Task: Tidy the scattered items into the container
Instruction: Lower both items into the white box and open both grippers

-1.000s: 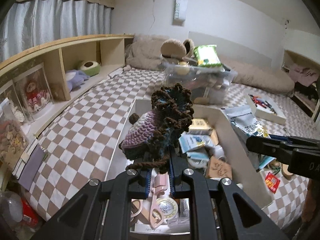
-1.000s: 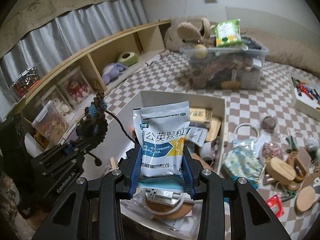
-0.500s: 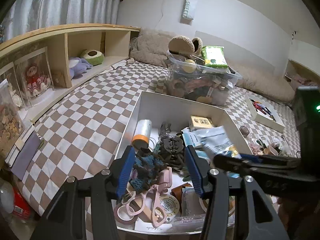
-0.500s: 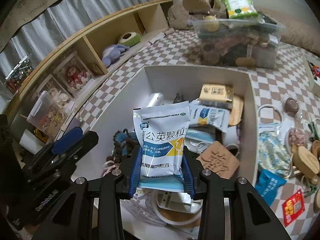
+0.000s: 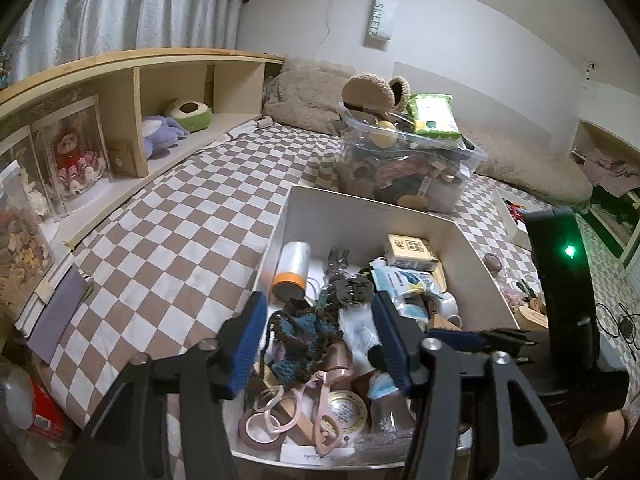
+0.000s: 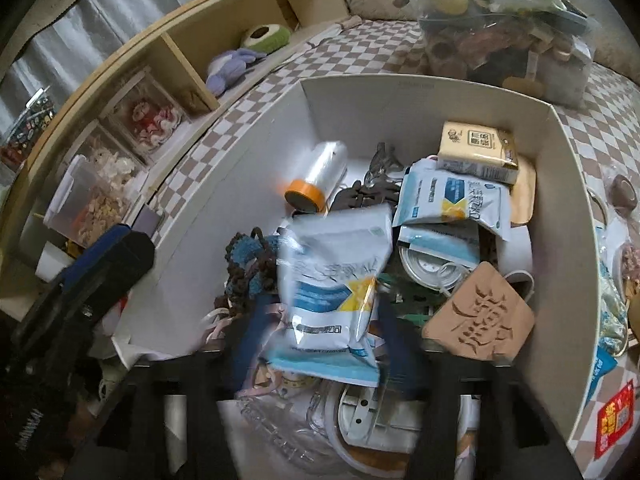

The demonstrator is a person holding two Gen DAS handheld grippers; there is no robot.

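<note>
The left gripper (image 5: 320,336) was matte black with blue finger pads (image 5: 248,344) and silver screws (image 5: 430,344).

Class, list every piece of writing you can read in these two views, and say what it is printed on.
"SWEET": white hanging bag on the wall.
Carved Chinese character: brown wooden tile in the white box; not legible to me.
Blue-and-white sachet: motion-blurred, unreadable.
Tan packet: print too small.

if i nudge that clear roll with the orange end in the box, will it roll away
Probably a little: the clear roll lies on its side, a cylinder free to turn. It likely won't go far, since the dark hair clip and other clutter crowd it inside the white box. It looks light.
</note>
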